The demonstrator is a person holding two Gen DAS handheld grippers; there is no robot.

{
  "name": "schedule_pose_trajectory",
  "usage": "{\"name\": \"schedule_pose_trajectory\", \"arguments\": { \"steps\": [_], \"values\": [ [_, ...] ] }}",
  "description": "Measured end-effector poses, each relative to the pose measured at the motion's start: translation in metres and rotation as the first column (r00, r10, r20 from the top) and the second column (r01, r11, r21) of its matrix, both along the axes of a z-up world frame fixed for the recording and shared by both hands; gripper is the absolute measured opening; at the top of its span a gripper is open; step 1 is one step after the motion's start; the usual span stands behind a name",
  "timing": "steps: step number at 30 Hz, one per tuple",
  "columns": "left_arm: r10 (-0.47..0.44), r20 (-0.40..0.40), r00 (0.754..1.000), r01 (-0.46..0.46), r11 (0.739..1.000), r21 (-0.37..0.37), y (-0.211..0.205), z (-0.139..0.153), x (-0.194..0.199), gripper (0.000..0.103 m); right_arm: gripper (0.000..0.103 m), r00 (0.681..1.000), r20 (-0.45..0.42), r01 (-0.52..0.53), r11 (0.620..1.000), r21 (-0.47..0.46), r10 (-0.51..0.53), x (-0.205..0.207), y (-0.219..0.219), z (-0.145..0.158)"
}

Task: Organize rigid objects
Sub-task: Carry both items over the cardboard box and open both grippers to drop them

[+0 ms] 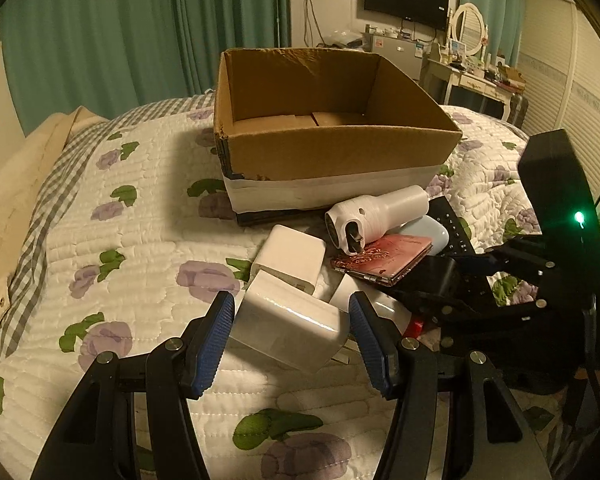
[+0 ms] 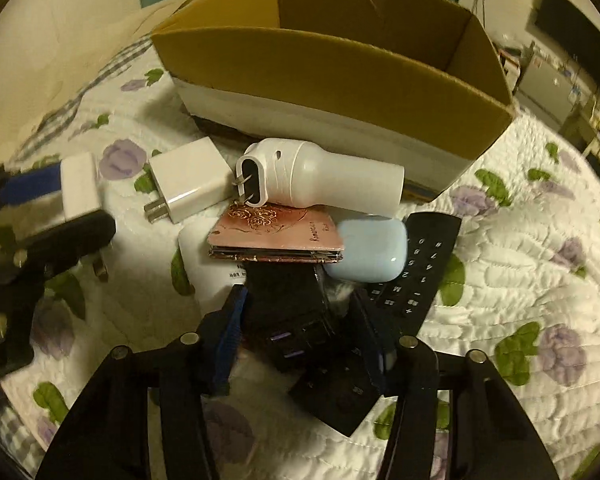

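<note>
The cardboard box (image 1: 340,148) on the bed looks empty, so sorting has barely begun. The left tongs (image 1: 292,332) clench a white charger (image 1: 288,320); the right tongs (image 2: 300,320) straddle a black hub (image 2: 296,320), grip uncertain, the pile beside the box still waiting

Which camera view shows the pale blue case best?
The right wrist view. There the pale blue case shows nearly whole, lying on the black remote beside the pink notebook. In the left wrist view only a small part of it shows behind the white bottle-shaped device.
</note>
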State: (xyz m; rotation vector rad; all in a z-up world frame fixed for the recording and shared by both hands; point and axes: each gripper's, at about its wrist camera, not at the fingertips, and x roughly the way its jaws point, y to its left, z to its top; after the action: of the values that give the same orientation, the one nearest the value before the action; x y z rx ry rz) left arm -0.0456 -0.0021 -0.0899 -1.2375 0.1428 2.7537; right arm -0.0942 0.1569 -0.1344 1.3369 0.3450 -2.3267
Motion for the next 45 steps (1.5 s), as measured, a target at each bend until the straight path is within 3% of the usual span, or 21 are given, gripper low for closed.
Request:
{"name": "schedule_pose_trajectory", "arguments": {
  "steps": [6,17,22,26,30,34,39,45],
  "values": [
    [0.006,-0.012,1.0,-0.006,1.0,-0.002,0.001,0.009,0.005,0.06,0.044,0.997,-0.07,0.018,1.0,0.014,-0.017,0.023,0.001,0.019],
    [-0.01,-0.091,0.996,0.013,0.999,0.038,0.008,0.067,0.0,0.06,0.04,0.971,-0.235,0.028,0.996,-0.081,-0.046,0.038,0.009,0.112],
    [0.007,-0.146,0.989,-0.001,0.999,0.042,0.006,0.101,-0.03,0.06,0.04,0.94,-0.337,0.021,0.993,-0.117,-0.059,0.001,0.005,0.165],
    [0.026,-0.171,0.985,-0.021,0.999,0.028,0.007,0.116,-0.064,0.06,0.04,0.922,-0.38,0.023,0.99,-0.137,-0.074,-0.048,-0.001,0.187],
    [0.033,-0.166,0.986,-0.033,0.999,0.005,0.011,0.111,-0.101,0.06,0.04,0.922,-0.373,0.046,0.986,-0.159,-0.103,-0.099,0.0,0.18],
    [0.026,-0.149,0.988,-0.031,0.999,-0.026,0.018,0.097,-0.124,0.06,0.04,0.942,-0.315,0.067,0.984,-0.168,-0.118,-0.132,0.001,0.148],
    [0.02,-0.108,0.994,-0.025,0.999,-0.046,0.024,0.07,-0.143,0.06,0.04,0.964,-0.239,0.082,0.985,-0.149,-0.117,-0.143,-0.003,0.107],
    [0.02,-0.074,0.997,-0.024,0.998,-0.056,0.024,0.056,-0.144,0.058,0.04,0.973,-0.192,0.1,0.986,-0.136,-0.126,-0.148,0.001,0.094]
  ]
}}
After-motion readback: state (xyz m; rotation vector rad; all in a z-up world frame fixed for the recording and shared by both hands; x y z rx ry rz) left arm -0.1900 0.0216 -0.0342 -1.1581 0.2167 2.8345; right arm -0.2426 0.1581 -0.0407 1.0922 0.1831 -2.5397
